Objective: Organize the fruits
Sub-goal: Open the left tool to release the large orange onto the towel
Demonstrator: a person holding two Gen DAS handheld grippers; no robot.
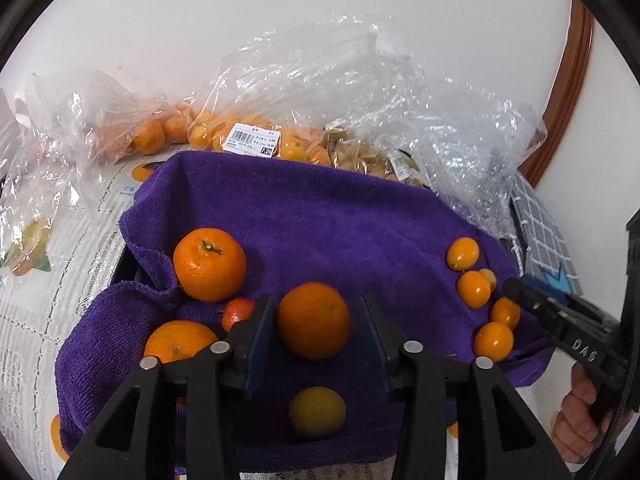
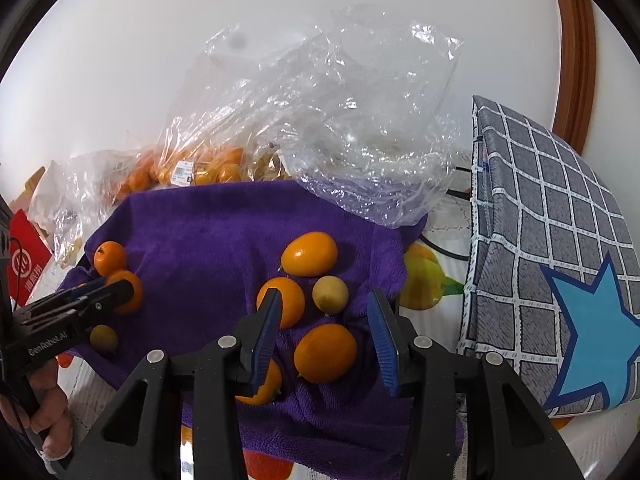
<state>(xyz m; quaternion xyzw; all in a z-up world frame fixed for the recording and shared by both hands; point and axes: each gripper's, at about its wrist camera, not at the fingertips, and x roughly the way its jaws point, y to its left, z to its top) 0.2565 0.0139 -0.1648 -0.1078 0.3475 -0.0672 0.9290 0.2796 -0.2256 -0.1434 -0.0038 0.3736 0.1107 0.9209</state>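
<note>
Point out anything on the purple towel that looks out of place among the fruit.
One small red fruit sits among the mandarins on the left of the purple towel, partly hidden behind the left gripper. Everything else there is orange or yellow.

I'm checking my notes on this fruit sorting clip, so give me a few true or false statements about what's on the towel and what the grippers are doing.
1. The fruit lies on a purple towel. True.
2. The left gripper squeezes a mandarin. False: the mandarin sits between open jaws, pads clear of it.
3. The right gripper is open. True.
4. The clear plastic bags behind the towel are all empty. False: some hold orange fruit.
5. The small oval kumquats cluster near the right gripper. True.
</note>
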